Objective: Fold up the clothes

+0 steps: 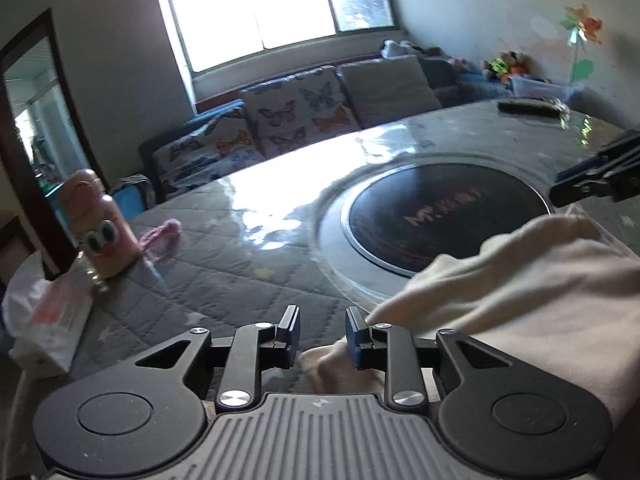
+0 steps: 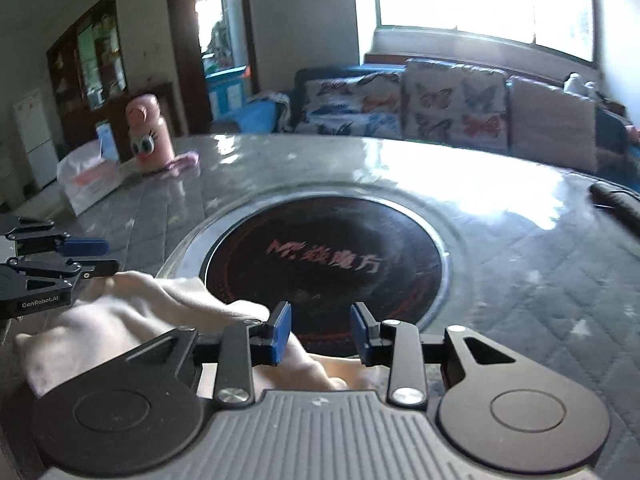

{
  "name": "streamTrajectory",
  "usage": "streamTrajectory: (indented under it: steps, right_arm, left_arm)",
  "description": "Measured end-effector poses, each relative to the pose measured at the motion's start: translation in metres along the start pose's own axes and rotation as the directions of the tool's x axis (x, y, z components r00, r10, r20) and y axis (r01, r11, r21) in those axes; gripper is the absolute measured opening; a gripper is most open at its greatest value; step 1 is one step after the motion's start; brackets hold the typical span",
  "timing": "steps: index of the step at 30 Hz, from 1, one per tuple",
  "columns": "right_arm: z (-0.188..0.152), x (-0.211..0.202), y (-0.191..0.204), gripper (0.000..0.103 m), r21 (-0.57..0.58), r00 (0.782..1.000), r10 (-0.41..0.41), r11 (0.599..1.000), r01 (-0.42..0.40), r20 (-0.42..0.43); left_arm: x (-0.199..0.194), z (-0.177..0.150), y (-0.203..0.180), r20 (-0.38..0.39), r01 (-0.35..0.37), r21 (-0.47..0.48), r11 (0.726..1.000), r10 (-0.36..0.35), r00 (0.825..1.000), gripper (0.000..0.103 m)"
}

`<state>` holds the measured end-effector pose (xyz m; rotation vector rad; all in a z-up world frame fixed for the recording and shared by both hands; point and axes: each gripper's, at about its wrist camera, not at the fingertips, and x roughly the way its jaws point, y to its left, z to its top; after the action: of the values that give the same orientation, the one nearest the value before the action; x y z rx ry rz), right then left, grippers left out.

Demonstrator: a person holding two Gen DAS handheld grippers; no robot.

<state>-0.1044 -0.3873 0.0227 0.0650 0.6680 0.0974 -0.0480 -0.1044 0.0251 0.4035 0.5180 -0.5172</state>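
A cream garment (image 1: 532, 304) lies bunched at the near edge of a round table, partly over the dark centre disc. My left gripper (image 1: 322, 334) is open at the garment's left edge, with a fold of cloth just under its right finger. In the right wrist view the same garment (image 2: 132, 312) sits lower left, and my right gripper (image 2: 321, 332) is open above its right end, nothing between the pads. The left gripper (image 2: 90, 257) shows at the far left there, open. The right gripper (image 1: 592, 178) shows at the right edge of the left wrist view.
The table has a grey quilted cover (image 1: 224, 280) under glass and a black disc (image 2: 324, 264) with lettering. A pink bottle with cartoon eyes (image 1: 106, 228), a pink cloth (image 1: 160, 234), a white plastic bag (image 1: 44, 316) and a dark object (image 1: 528, 106) rest on it. A butterfly sofa (image 1: 288, 120) stands beyond.
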Motion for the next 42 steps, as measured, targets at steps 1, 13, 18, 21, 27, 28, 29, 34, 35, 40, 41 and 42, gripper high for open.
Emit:
streamTrajectory:
  steps: [1, 13, 18, 21, 27, 28, 29, 34, 35, 40, 41, 42]
  right_arm:
    - [-0.002, -0.004, 0.001, 0.031, 0.0, 1.0, 0.014, 1.0, -0.014, 0.002]
    - [-0.017, 0.011, -0.005, 0.019, 0.036, 0.997, 0.044, 0.998, -0.042, -0.07]
    - [-0.012, 0.011, -0.004, 0.02, 0.015, 0.999, 0.008, 1.0, -0.008, -0.053]
    - [-0.008, 0.003, 0.006, 0.02, -0.023, 0.999, 0.026, 0.999, -0.027, -0.02]
    - [0.001, 0.014, 0.032, 0.02, -0.064, 0.993, 0.108, 0.992, -0.111, -0.04]
    - [0.002, 0.019, 0.035, 0.02, -0.07, 0.993, 0.107, 0.991, -0.11, -0.049]
    - [0.002, 0.025, 0.037, 0.02, -0.076, 0.993, 0.105, 0.991, -0.11, -0.059]
    - [0.003, 0.049, 0.047, 0.019, -0.1, 0.99, 0.095, 0.989, -0.105, -0.103]
    - [0.003, 0.05, 0.047, 0.019, -0.106, 0.99, 0.095, 0.989, -0.105, -0.1]
    - [0.004, 0.041, 0.046, 0.02, -0.101, 0.991, 0.112, 0.988, -0.12, -0.078]
    - [0.004, 0.042, 0.047, 0.02, -0.108, 0.991, 0.11, 0.987, -0.118, -0.08]
    - [0.003, 0.044, 0.047, 0.02, -0.114, 0.991, 0.106, 0.987, -0.116, -0.086]
  left_arm:
    - [-0.005, 0.001, -0.001, 0.011, 0.006, -0.005, 1.0, -0.006, 1.0, 0.028]
    - [-0.002, 0.018, -0.033, -0.011, 0.177, 0.005, 0.984, -0.177, 0.984, 0.026]
    - [0.02, 0.017, -0.03, -0.07, 0.166, -0.021, 0.986, -0.167, 0.984, 0.025]
    - [0.019, 0.018, -0.026, -0.071, 0.157, -0.04, 0.987, -0.159, 0.985, 0.026]
    - [0.014, 0.026, -0.03, -0.053, 0.193, -0.047, 0.98, -0.195, 0.979, 0.027]
    - [0.016, 0.028, -0.032, -0.059, 0.194, -0.043, 0.98, -0.196, 0.979, 0.027]
    - [0.019, 0.029, -0.034, -0.067, 0.195, -0.039, 0.98, -0.197, 0.978, 0.027]
    - [0.033, 0.029, -0.04, -0.106, 0.162, -0.031, 0.986, -0.164, 0.981, 0.028]
    - [0.034, 0.029, -0.04, -0.108, 0.159, -0.035, 0.987, -0.162, 0.981, 0.028]
    - [0.029, 0.028, -0.033, -0.081, 0.171, -0.059, 0.984, -0.175, 0.981, 0.028]
    - [0.031, 0.027, -0.034, -0.086, 0.168, -0.057, 0.984, -0.173, 0.981, 0.028]
    - [0.033, 0.027, -0.034, -0.095, 0.163, -0.053, 0.985, -0.168, 0.981, 0.028]
